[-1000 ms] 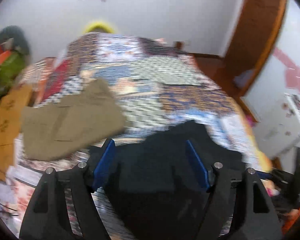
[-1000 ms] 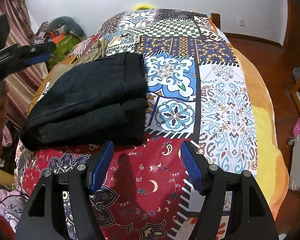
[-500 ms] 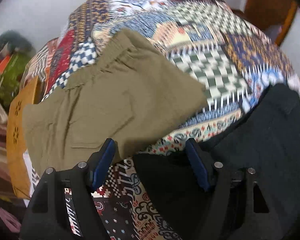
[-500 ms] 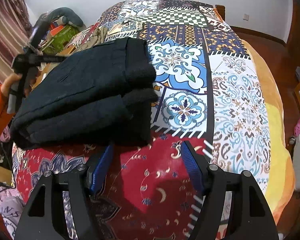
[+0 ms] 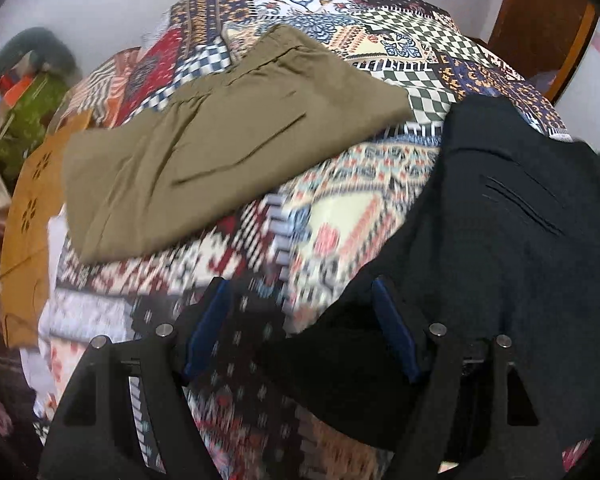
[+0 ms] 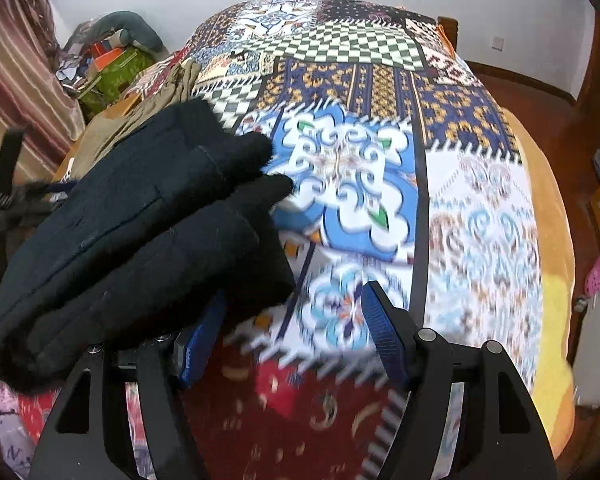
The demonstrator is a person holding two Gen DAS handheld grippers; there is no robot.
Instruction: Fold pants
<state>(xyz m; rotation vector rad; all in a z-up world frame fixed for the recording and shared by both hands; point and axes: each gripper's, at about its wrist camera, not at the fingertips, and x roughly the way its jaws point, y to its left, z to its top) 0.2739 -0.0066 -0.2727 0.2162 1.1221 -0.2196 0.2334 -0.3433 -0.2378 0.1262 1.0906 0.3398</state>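
1. The black pants (image 6: 140, 232) are seen folded into a thick bundle on the bed (image 6: 480, 240), at about 9 o'clock in the right view.
2. In the left view the same black pants (image 5: 520, 240) are seen at 3 o'clock, with one corner reaching down between the fingers.
3. The left tongs (image 5: 300, 332) are held wide open. Nothing is pinched, though the right finger looks to be touching the dark cloth.
4. The right tongs (image 6: 288, 336) are held wide open too. The left finger is tucked just under the edge of the bundle, and only the quilt is seen between the fingers.
5. The tongs are likely placed one at each side of the bundle so it can be pushed or lifted without the folds being spoiled.
6. The green pants (image 5: 220, 140) are laid flat and folded at 11 o'clock in the left view, just beside the black ones but not touching them.
7. They are likely kept there as a finished pile, so the black bundle may be meant to be set next to them.
8. The folding of the black pants looks nearly done. Only a tidy-up or a move seems to be left.
9. The quilt is blurred near the tongs, so small details there cannot be told.
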